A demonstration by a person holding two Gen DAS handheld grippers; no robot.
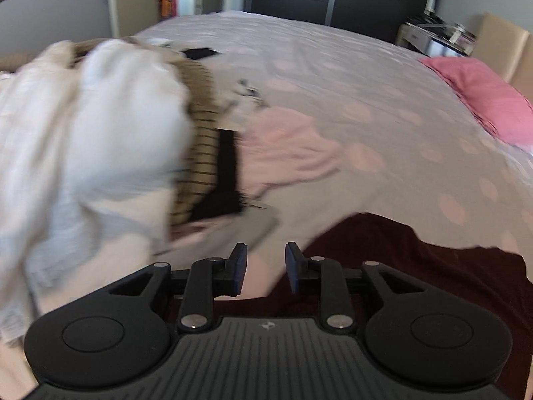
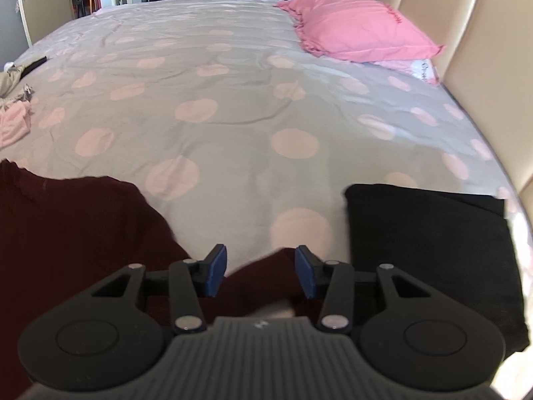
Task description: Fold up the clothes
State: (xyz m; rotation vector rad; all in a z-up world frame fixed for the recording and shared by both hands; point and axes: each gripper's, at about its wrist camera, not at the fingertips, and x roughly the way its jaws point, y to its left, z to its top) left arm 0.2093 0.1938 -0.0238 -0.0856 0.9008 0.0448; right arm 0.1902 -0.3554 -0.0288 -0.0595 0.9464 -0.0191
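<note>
Both your tools hang open over the maroon garment at the bed's near edge.
Your left tool (image 1: pixel 266 268) grips nothing; your right tool (image 2: pixel 261 271) straddles a fold of the maroon garment (image 2: pixel 73 226), unclamped; folded black cloth (image 2: pixel 433 250) just beside; laundry pile (image 1: pixel 83 140) left; pink pillow (image 2: pixel 359 26) far.

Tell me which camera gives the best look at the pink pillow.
The right wrist view: the pink pillow lies sharp and whole at the bed's far right, by the headboard. The left wrist view catches only part of it, blurred and cut off at the right edge.
</note>
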